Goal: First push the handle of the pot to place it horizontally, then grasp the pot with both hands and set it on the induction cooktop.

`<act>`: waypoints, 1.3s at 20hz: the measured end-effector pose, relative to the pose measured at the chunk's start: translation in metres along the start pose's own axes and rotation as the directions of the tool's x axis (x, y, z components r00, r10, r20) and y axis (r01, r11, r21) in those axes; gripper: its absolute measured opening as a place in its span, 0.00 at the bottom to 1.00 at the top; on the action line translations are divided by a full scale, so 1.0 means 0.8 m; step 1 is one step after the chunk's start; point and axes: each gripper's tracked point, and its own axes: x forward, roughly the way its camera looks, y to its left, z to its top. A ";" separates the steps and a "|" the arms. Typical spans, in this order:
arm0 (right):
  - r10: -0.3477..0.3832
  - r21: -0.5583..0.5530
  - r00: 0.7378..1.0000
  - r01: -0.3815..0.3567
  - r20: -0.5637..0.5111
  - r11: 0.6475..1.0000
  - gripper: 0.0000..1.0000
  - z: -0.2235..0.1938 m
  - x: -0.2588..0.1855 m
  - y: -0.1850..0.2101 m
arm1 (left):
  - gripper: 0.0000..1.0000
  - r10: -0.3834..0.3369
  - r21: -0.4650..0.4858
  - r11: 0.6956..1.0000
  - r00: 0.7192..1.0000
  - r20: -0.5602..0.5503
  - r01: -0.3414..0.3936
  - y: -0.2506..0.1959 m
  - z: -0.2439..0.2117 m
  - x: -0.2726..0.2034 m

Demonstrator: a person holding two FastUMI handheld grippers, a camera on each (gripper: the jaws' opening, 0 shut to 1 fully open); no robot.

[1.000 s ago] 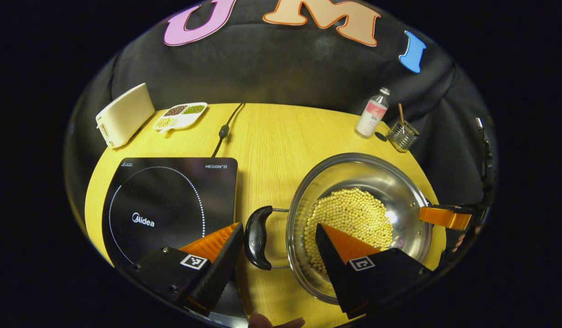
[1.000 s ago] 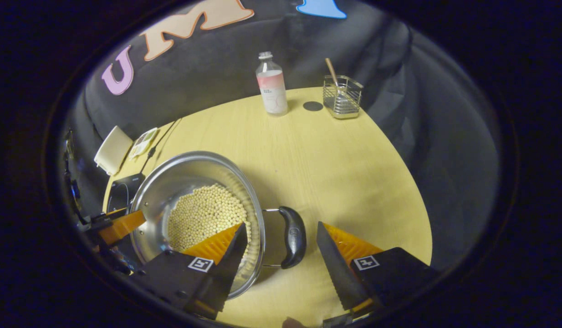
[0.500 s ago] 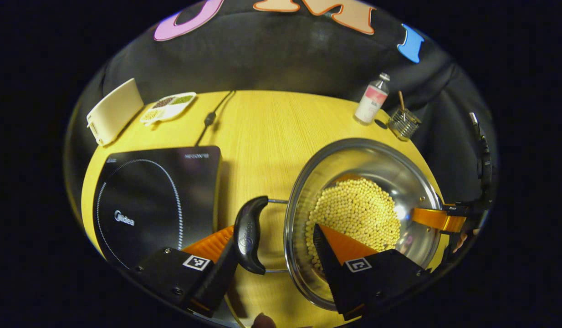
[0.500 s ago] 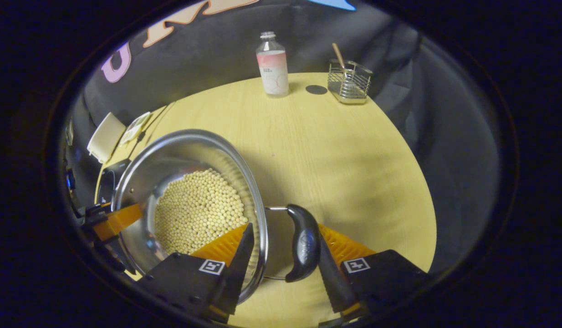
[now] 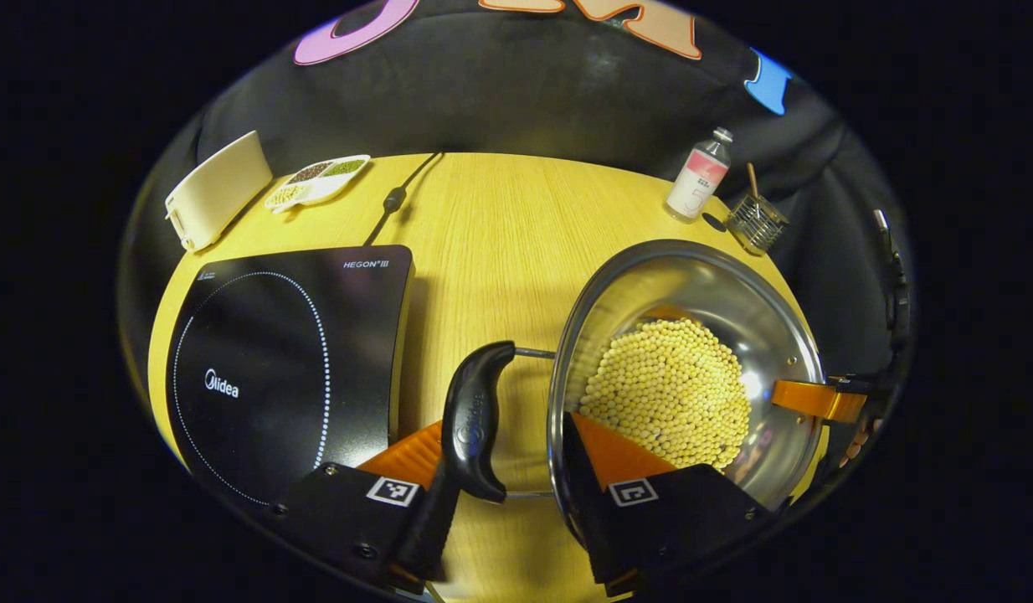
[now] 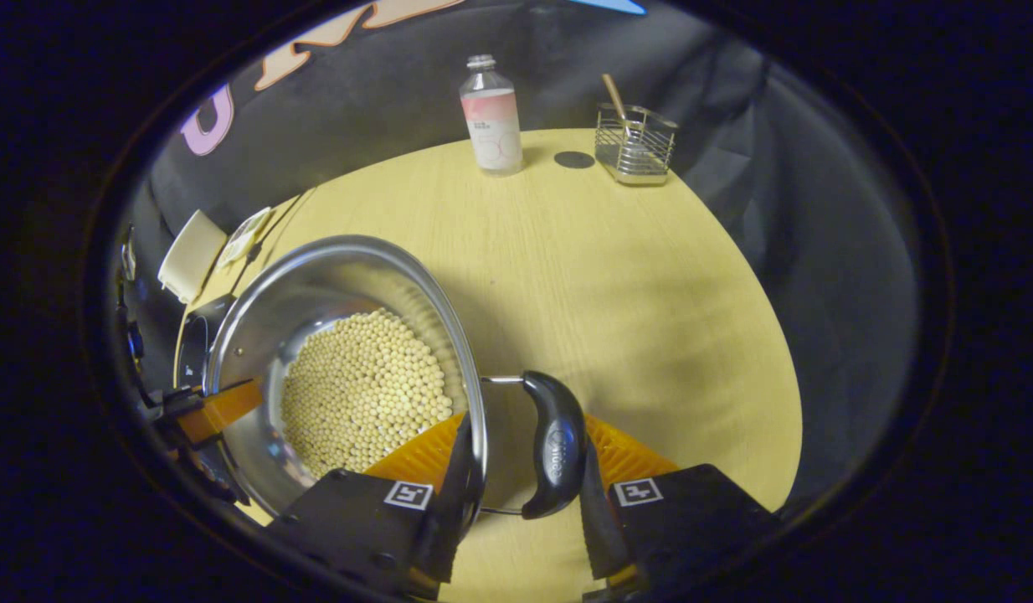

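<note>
Between the pot [image 5: 692,368] and the induction cooktop [image 5: 290,360] runs an open strip of bare surface [image 5: 483,251]. The cooktop's glass top carries nothing. Its cord [image 5: 395,197] trails off the back edge, and the bottle [image 6: 491,117] and wire basket [image 6: 638,142] stand well apart at the far rim.

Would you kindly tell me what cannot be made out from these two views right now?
Right gripper view: the induction cooktop is mostly hidden behind the pot.
Both views: the pot's underside is hidden by its own wall and the beans, so its clearance over the table is unclear.
Left gripper view: the bottle label is too small to read.
</note>
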 end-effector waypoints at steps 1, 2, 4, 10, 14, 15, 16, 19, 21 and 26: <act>0.005 0.005 1.000 -0.005 0.000 1.000 0.53 0.002 -0.003 0.002 | 0.67 0.002 -0.017 1.000 1.000 -0.005 -0.002 0.000 -0.003 -0.003; 0.010 0.001 1.000 -0.010 0.009 1.000 0.52 0.003 -0.004 0.004 | 0.66 0.006 -0.036 0.999 1.000 0.000 -0.006 0.000 -0.002 -0.005; 0.017 0.000 1.000 -0.017 0.013 1.000 0.49 0.005 -0.006 0.006 | 0.61 0.011 -0.050 0.999 1.000 -0.006 -0.011 0.001 -0.004 -0.006; 0.040 0.057 0.999 -0.041 0.020 0.998 0.47 0.013 -0.023 0.015 | 0.55 0.035 -0.071 0.997 0.998 0.046 -0.032 0.001 0.026 -0.035; 0.051 0.065 0.998 -0.054 0.048 0.996 0.47 0.024 -0.050 0.026 | 0.52 0.055 -0.068 0.996 0.995 0.086 -0.049 0.005 0.042 -0.059; 0.056 0.059 0.997 -0.059 0.059 0.997 0.47 0.027 -0.053 0.028 | 0.51 0.058 -0.067 0.996 0.994 0.090 -0.052 0.006 0.042 -0.065; 0.057 0.053 0.996 -0.061 0.076 0.997 0.47 0.031 -0.058 0.030 | 0.51 0.061 -0.067 0.996 0.994 0.094 -0.055 0.006 0.041 -0.072; 0.072 0.016 0.991 -0.075 0.112 0.997 0.43 0.036 -0.077 0.042 | 0.53 0.079 -0.069 0.995 0.989 0.126 -0.071 0.014 0.038 -0.089; 0.091 -0.008 0.987 -0.091 0.130 0.996 0.47 0.037 -0.082 0.053 | 0.51 0.089 -0.093 0.993 0.986 0.144 -0.076 0.023 0.031 -0.100; 0.137 -0.077 0.979 -0.126 0.150 0.989 0.47 0.035 -0.098 0.091 | 0.51 0.129 -0.151 0.983 0.976 0.173 -0.103 0.056 0.015 -0.133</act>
